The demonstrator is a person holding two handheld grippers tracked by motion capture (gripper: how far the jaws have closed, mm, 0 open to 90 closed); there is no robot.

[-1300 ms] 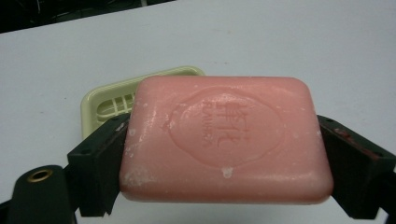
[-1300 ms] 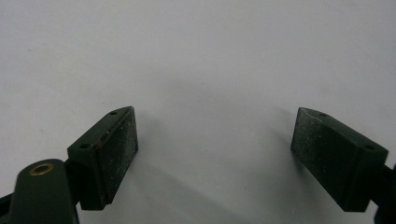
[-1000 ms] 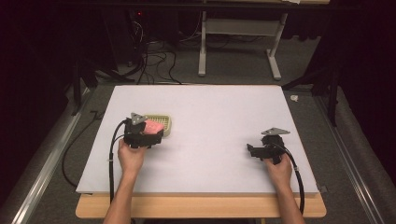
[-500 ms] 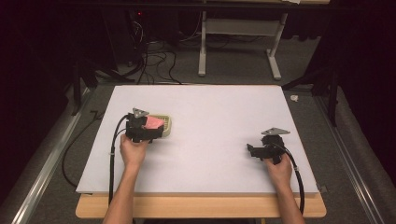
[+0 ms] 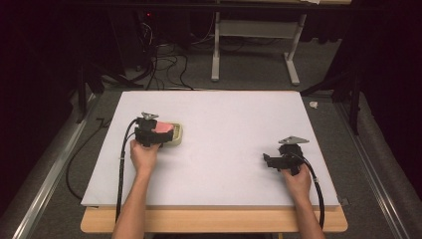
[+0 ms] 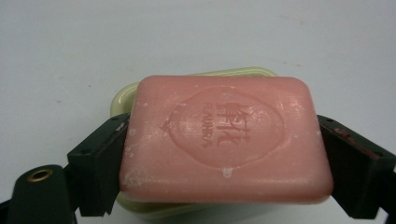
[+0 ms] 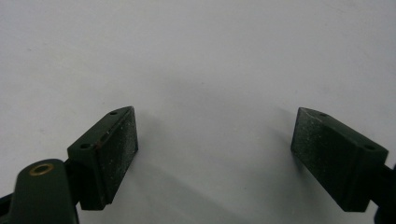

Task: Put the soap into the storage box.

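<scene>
A pink bar of soap [image 6: 224, 140] with an embossed oval stamp sits between the two black jaws of my left gripper [image 6: 219, 158], which is shut on it. Just beneath and behind the bar lies a pale green soap dish [image 6: 196, 77]. From above, the soap [image 5: 163, 128] hovers over the dish [image 5: 175, 135] at the table's left, with my left gripper [image 5: 158, 135] gripping it. My right gripper [image 5: 268, 161] rests at the table's right with its jaws wide apart and nothing between them; its fingertips [image 7: 116, 144] frame bare white tabletop.
A white board [image 5: 224, 124] covers the wooden table [image 5: 214, 221]. Beyond the far edge are a desk frame [image 5: 254, 45] and floor cables [image 5: 159, 64]. A small white scrap [image 5: 313, 104] lies off the board's far right corner.
My left gripper has shifted slightly left and away, carrying the pink soap over the dish. The right gripper has stayed put.
</scene>
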